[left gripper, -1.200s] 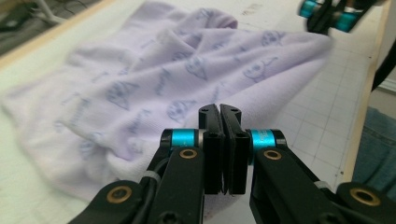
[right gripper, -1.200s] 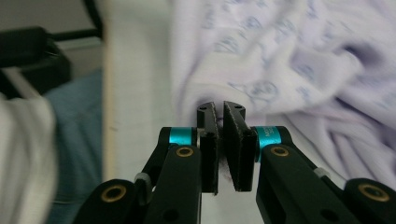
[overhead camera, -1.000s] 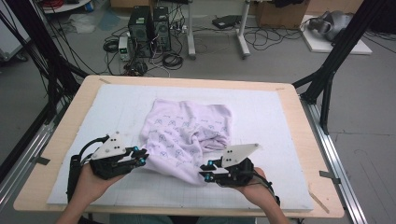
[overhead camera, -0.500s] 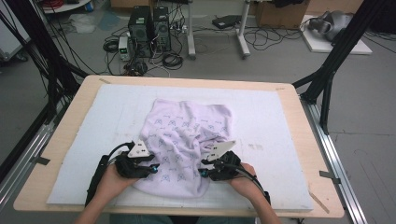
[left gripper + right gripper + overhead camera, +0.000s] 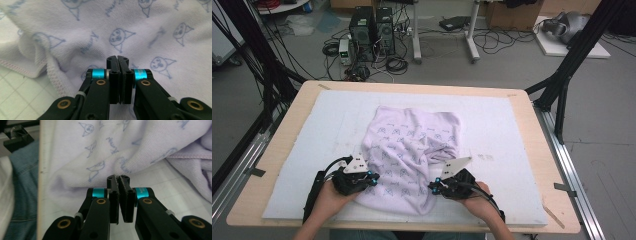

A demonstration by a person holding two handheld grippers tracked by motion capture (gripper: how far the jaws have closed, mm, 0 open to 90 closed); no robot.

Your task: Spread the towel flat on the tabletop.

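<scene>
While the pale lilac cloth [image 5: 412,160] lies crumpled near the middle of the white mat [image 5: 507,130], both grippers sit at its near edge, one at each corner. Left of the cloth's near edge, the left gripper [image 5: 371,179] rests low on the mat with the person's left hand [image 5: 331,196] behind it. In the left gripper view its black jaws have just been closing and now meet tip to tip, pressed flat together against the printed fabric [image 5: 140,32]; whether a fold of cloth is pinched between them cannot be told, since the tips sit on the fabric and no cloth shows in the seam. A stitched hem [image 5: 51,72] of the cloth curls just left of those jaws, with the gridded mat beyond it.

Right of the cloth's near edge, the right gripper [image 5: 435,187] sits with the right hand [image 5: 477,200] behind it. In the right gripper view its jaws have likewise just been closing and stand together at the tips, touching the cloth's lower edge [image 5: 100,167]. Whether they hold fabric is unclear.
</scene>
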